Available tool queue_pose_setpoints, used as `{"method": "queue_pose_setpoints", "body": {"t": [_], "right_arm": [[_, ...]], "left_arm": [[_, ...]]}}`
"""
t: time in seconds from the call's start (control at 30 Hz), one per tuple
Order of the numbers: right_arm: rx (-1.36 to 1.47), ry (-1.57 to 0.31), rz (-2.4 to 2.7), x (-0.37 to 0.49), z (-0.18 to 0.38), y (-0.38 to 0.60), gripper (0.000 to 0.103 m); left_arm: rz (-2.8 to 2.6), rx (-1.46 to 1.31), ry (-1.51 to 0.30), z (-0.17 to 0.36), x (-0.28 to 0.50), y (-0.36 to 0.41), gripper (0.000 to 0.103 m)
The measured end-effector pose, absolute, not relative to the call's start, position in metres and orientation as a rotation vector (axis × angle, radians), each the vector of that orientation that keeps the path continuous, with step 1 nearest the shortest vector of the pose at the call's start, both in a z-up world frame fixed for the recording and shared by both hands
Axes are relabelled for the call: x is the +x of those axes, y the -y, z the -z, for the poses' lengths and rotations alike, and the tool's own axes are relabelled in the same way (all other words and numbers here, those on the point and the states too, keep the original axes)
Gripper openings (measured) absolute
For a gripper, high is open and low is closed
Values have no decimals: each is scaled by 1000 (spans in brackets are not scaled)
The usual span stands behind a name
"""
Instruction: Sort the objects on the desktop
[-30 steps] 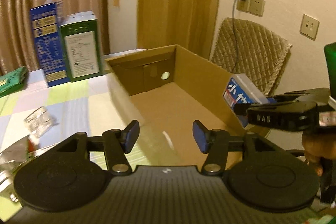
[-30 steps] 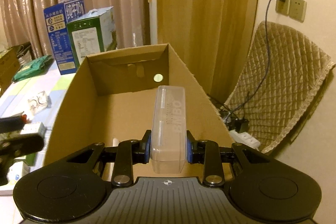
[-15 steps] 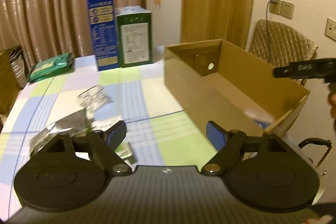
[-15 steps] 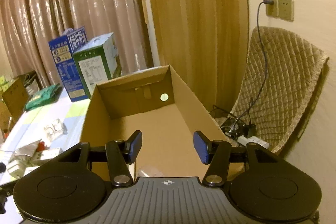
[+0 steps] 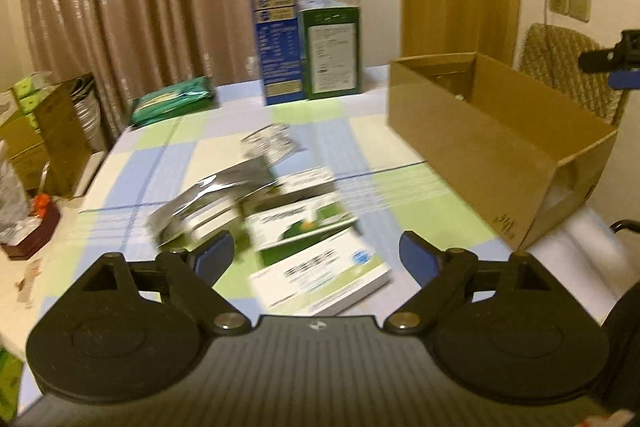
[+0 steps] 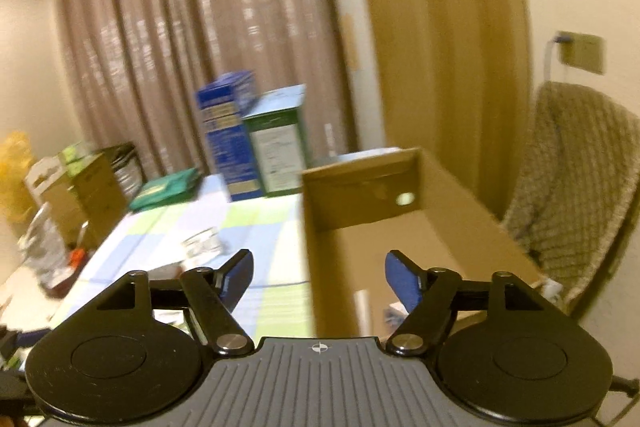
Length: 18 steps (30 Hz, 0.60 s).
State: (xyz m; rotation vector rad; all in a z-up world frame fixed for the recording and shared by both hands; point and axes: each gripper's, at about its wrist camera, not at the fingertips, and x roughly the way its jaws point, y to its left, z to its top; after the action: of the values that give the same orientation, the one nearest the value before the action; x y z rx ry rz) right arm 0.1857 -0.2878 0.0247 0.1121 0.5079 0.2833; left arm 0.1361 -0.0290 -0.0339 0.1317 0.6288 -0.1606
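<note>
between picks: we have left gripper and right gripper opening, both empty; next, the white-green medicine box left of the cardboard box.

Warm, yellowish indoor light tints both views. Motion blur smears the boxes on the near table and the far curtain. Fisheye distortion bends the edges; dark vignetting fills the corners.

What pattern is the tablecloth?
The tablecloth has pale green, blue and white checks, clearest in the left wrist view.
</note>
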Motion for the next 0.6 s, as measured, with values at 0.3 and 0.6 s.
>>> {"method": "queue_pose_setpoints", "body": {"t": [0.3, 0.6], "right_arm": [[24, -570, -405, 169, -6, 228, 82], [-52, -671, -442, 173, 32, 194, 83]], "left_arm": [[75, 105, -642, 29, 117, -24, 96], [125, 56, -681, 38, 124, -47, 96]]}}
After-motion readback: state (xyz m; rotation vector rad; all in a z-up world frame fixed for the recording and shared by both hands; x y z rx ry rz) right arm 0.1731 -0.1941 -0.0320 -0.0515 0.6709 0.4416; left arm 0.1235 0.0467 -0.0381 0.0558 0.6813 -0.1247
